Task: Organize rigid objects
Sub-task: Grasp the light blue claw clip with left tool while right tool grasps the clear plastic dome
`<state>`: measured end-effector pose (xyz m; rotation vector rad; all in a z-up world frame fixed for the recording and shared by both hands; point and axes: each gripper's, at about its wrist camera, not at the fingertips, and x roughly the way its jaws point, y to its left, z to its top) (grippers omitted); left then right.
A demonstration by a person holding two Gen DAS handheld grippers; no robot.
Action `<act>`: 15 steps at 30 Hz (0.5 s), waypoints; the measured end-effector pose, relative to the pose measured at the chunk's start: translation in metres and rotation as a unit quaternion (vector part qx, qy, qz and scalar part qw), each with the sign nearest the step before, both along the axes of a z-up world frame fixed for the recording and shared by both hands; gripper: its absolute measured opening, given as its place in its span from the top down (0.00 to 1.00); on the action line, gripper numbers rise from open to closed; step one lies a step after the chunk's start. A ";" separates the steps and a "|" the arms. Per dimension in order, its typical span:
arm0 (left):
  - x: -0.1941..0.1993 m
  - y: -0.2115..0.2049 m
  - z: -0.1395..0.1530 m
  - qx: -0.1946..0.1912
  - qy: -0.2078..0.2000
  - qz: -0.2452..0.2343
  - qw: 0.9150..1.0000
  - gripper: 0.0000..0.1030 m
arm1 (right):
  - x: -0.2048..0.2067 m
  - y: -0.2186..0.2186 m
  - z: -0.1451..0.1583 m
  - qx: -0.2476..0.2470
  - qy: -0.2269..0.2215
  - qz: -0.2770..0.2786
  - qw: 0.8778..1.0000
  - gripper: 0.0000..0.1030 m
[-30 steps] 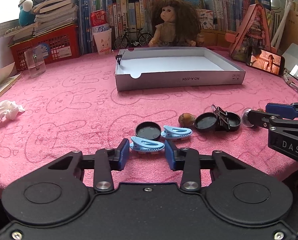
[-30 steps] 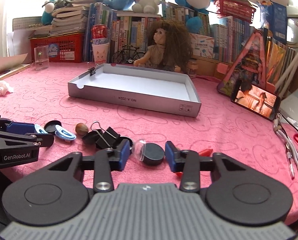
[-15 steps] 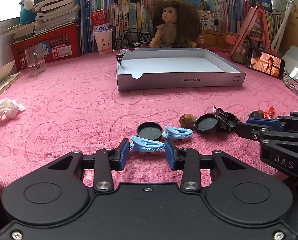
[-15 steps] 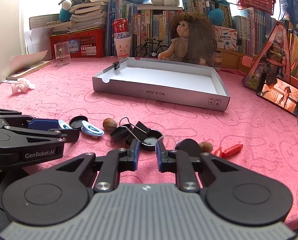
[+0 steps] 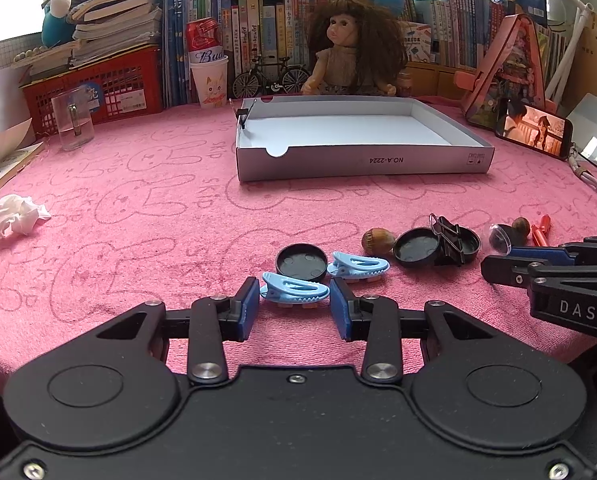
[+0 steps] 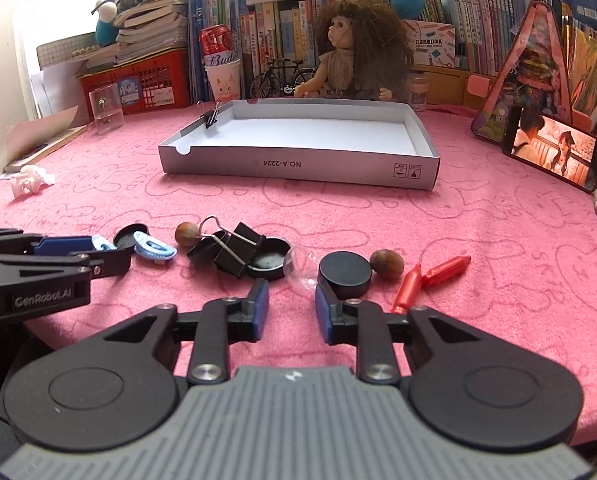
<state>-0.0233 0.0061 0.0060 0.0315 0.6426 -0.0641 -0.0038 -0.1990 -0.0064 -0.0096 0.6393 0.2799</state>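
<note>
On the pink cloth lies a light blue hair clip (image 5: 294, 291), and my left gripper (image 5: 294, 307) is shut on it at both ends. A second blue clip (image 5: 358, 267) and a black cap (image 5: 301, 262) lie just beyond. My right gripper (image 6: 288, 309) rests low on the cloth with its jaws opening and nothing between the pads. A clear dome (image 6: 298, 274) sits just ahead of the gap. A black round cap (image 6: 344, 274) touches the right finger's tip. The white box tray (image 6: 298, 166) stands farther back, holding nothing but a binder clip (image 6: 211, 118) on its rim.
Black binder clips (image 6: 234, 250) with black lids, two brown nuts (image 6: 386, 263), and red plastic pieces (image 6: 430, 278) lie scattered near the front. A phone (image 6: 554, 152), a glass (image 5: 72, 126), a crumpled tissue (image 5: 14, 216), a doll and books ring the table.
My right gripper closed nearly fully, then opened again and turned a little. The black cap that was between its jaws now lies at the right fingertip. The left gripper and its clip stayed put.
</note>
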 end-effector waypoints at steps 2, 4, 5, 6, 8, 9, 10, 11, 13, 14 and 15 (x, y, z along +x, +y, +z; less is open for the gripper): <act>0.000 0.000 0.000 -0.001 0.000 0.000 1.000 0.65 | 0.006 -0.002 -0.001 0.007 -0.001 -0.004 1.000 0.55; 0.000 0.000 0.000 -0.001 0.000 0.001 1.000 0.65 | 0.012 -0.006 -0.001 0.018 -0.002 -0.010 1.000 0.52; 0.000 0.000 0.000 -0.002 0.000 0.001 1.000 0.65 | 0.015 -0.007 -0.001 0.025 -0.002 -0.014 1.000 0.50; 0.000 0.000 0.000 -0.002 0.000 0.001 1.000 0.65 | 0.017 -0.010 -0.001 0.031 -0.002 -0.016 0.999 0.49; 0.000 0.000 0.000 -0.001 -0.001 0.001 1.000 0.65 | 0.020 -0.013 -0.001 0.045 -0.001 -0.019 0.999 0.41; 0.000 0.000 0.000 -0.001 -0.001 0.001 1.000 0.65 | 0.021 -0.015 -0.001 0.051 0.000 -0.022 0.998 0.41; 0.000 0.000 -0.001 0.000 -0.002 0.001 1.000 0.65 | 0.022 -0.016 -0.002 0.055 0.001 -0.024 0.998 0.41; 0.000 0.000 -0.001 0.001 -0.003 0.000 1.000 0.65 | 0.023 -0.017 -0.003 0.059 0.001 -0.026 0.998 0.41; 0.000 0.000 -0.001 0.003 -0.004 0.000 1.000 0.65 | 0.022 -0.017 -0.003 0.060 0.000 -0.029 0.998 0.41; -0.001 -0.001 -0.001 0.003 -0.005 0.000 1.000 0.65 | 0.022 -0.016 -0.003 0.056 -0.002 -0.029 0.998 0.44; -0.001 0.000 -0.001 0.003 -0.005 0.000 1.000 0.65 | 0.022 -0.014 -0.003 0.052 -0.004 -0.028 0.998 0.49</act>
